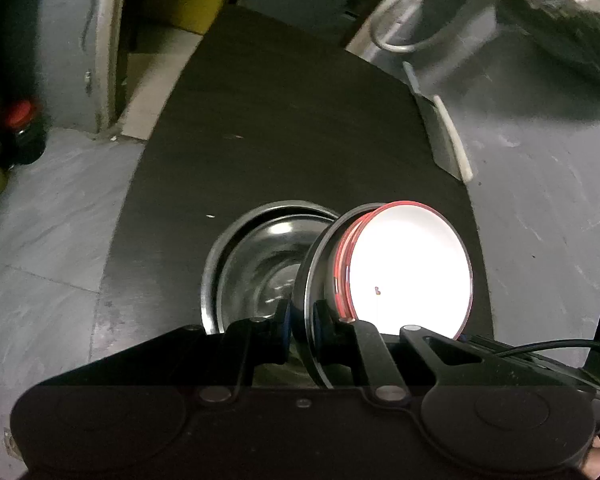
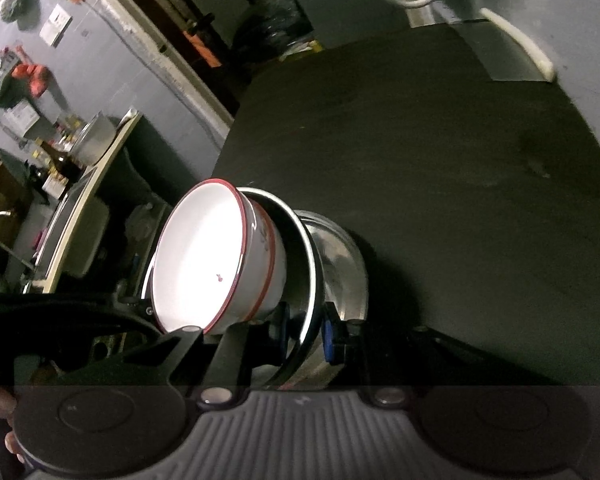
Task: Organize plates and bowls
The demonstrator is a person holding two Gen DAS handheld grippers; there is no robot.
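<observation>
Left wrist view shows one dark table [image 1: 292,120] spreading across the middle, and every dish sits at its near edge. On it are two steel dishes: one steel bowl [image 1: 256,256] lying flat on the table, and one steel plate [image 1: 312,264] tipped up on edge over the bowl's right side. One white bowl with a red rim [image 1: 408,264] lies against the plate's right face, its open side turned away from the plate. The left gripper [image 1: 301,320] is clamped on the lower rim of the steel plate, one blue-padded finger on each face. In the right wrist view the right gripper [image 2: 305,330] pinches that same plate [image 2: 304,256] at its rim, with the white bowl [image 2: 204,260] to the plate's left and the steel bowl [image 2: 340,252] to its right.
</observation>
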